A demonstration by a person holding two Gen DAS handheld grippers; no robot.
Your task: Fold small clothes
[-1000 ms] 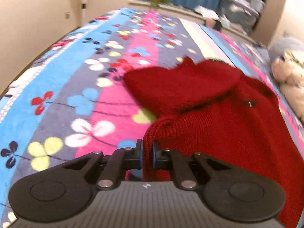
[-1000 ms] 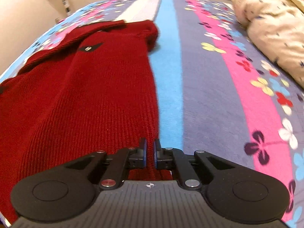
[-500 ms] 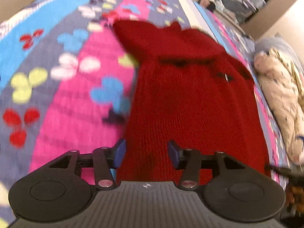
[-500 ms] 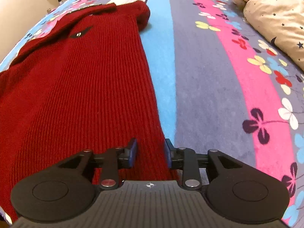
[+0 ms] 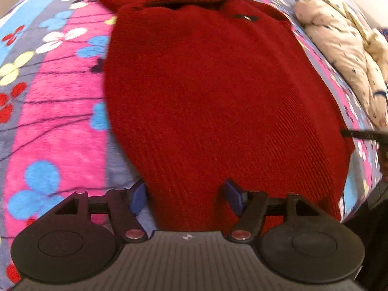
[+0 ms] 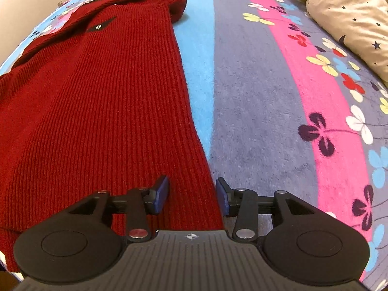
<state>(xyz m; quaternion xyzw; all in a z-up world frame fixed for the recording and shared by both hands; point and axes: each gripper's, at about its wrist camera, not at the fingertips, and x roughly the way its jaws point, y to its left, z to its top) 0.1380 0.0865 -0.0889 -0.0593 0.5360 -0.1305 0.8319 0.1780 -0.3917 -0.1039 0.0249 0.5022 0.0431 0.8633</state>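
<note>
A red knit sweater (image 5: 213,92) lies flat on a bed covered by a striped floral blanket (image 5: 55,111), its folded collar end at the far side and its hem toward the cameras. The left gripper (image 5: 185,195) hovers at the near hem with its jaws spread wide, the blue pads (image 5: 138,197) standing on either side of the sweater's lower left corner; nothing is pinched between them. The right gripper (image 6: 191,195) sits at the lower right corner, jaws likewise apart, one pad over the ribbed knit and the other over the grey stripe of the blanket just beside the sweater's edge. In the right wrist view, the sweater (image 6: 97,101) runs along a blue stripe (image 6: 201,55), and a small dark diamond patch with a button (image 6: 99,27) shows near the collar. A beige star-printed quilt (image 6: 349,12) is bunched at the blanket's far right, well apart from the sweater. The same quilt (image 5: 339,48) appears at the right of the left wrist view, where part of the other gripper's black frame (image 5: 363,134) pokes in at the sweater's right edge. The left view is slightly blurred.
</note>
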